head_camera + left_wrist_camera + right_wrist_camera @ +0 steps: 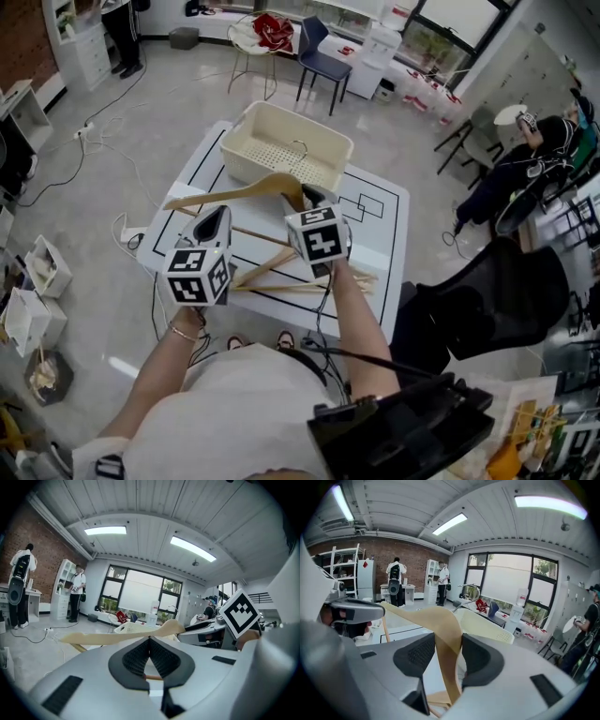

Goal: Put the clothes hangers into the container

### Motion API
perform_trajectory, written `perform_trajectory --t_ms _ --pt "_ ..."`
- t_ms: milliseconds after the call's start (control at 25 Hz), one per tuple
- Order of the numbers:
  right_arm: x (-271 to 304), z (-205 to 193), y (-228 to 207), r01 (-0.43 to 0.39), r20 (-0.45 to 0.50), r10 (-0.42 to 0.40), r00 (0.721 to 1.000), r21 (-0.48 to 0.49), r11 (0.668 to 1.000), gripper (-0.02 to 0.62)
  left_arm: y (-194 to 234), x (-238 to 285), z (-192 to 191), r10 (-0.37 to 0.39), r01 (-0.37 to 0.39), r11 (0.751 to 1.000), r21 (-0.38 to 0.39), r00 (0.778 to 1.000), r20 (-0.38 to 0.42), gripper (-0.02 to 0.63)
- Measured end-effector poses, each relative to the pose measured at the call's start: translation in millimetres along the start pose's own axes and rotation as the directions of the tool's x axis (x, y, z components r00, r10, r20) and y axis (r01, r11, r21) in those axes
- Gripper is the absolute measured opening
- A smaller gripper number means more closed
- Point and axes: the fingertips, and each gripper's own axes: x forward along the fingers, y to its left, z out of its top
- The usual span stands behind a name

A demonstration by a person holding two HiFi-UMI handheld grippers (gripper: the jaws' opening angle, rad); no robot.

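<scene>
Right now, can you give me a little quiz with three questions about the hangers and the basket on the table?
1. True or false: the right hand-held gripper grips a wooden hanger.
2. Where do the other hangers lie? A: on the table. B: on the floor. C: on a chair.
3. What colour is the container?
Key: 1 true; 2 A; 3 cream.

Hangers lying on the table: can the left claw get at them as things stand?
Probably yes: the left claw is empty, and the hangers lie uncovered on the table just beside it. It is shut, so it must open first.
</scene>
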Motion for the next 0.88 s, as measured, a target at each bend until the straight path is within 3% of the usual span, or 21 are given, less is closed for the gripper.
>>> perform_trajectory --t_ms 280,600,880 --pt "-1 52 -14 0.074 0.07 -0.078 0.994 0.058 0.996 0.19 3 12 29 -0.049 0.048 0.999 0.023 0.998 0.028 0.0" --pt "1 120 -52 0.085 0.154 -0.108 0.982 0.147 0.985 0.19 -3 45 66 -0.075 0.073 0.997 0.029 0.994 0.076 0.0" --pt "17 150 -89 0.081 0.195 -0.119 0.974 0.193 0.978 0.19 -10 80 86 -0.085 0.081 0.995 0.053 0.992 0.092 0.0"
